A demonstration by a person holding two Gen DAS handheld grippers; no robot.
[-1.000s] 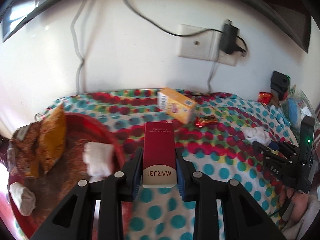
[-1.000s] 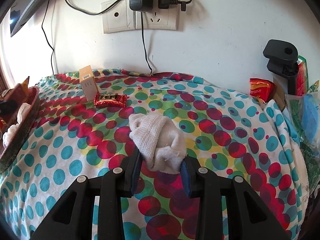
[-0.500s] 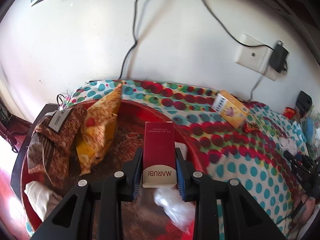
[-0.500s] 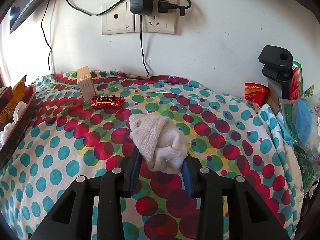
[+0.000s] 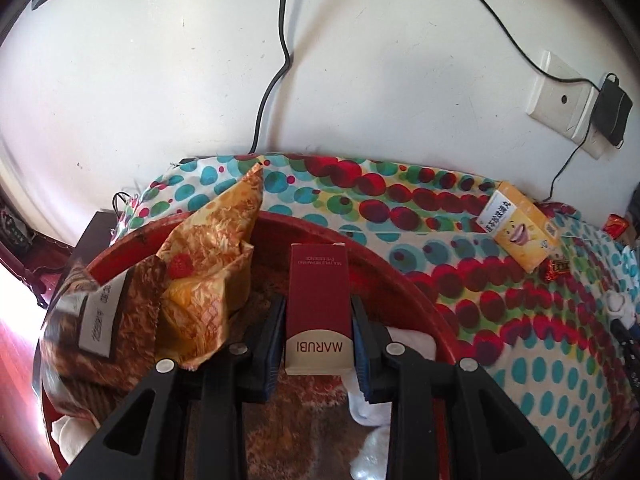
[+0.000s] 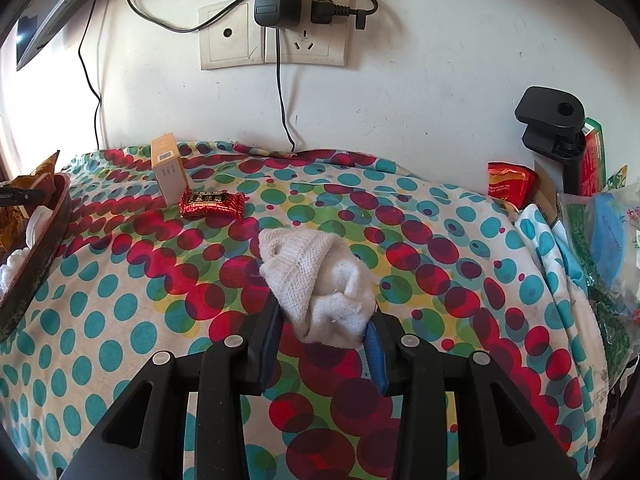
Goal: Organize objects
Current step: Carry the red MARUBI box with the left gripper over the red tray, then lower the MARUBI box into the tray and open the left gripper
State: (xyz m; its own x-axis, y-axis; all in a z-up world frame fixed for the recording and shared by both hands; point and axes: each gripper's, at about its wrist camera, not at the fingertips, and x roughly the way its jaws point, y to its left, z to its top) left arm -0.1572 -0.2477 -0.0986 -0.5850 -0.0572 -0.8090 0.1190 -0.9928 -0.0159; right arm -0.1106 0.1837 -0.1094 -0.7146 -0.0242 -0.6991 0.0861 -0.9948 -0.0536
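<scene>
My left gripper point(image 5: 318, 332) is shut on a dark red MARUBI box point(image 5: 318, 300), held over the round red tray point(image 5: 384, 264). Inside the tray lie a yellow-orange snack bag point(image 5: 216, 248), a brown foil bag point(image 5: 100, 320) and white rolled socks point(image 5: 372, 404). My right gripper point(image 6: 324, 332) is shut on a rolled white sock point(image 6: 316, 284) just above the dotted cloth point(image 6: 120, 320). A yellow box point(image 6: 168, 174) and a red candy bar point(image 6: 212, 203) sit at the back left in the right wrist view.
The yellow box point(image 5: 518, 230) and red candy bar point(image 5: 556, 267) lie right of the tray. The tray's rim point(image 6: 44, 236) shows at the far left. A black clamp point(image 6: 554, 128), red packet point(image 6: 510, 184) and plastic bags point(image 6: 600, 240) crowd the right edge. Cables and a wall socket point(image 6: 276, 36) hang behind.
My left gripper carried the red box leftward from over the cloth to over the tray and a little lower. The right gripper and its sock stayed in place.
</scene>
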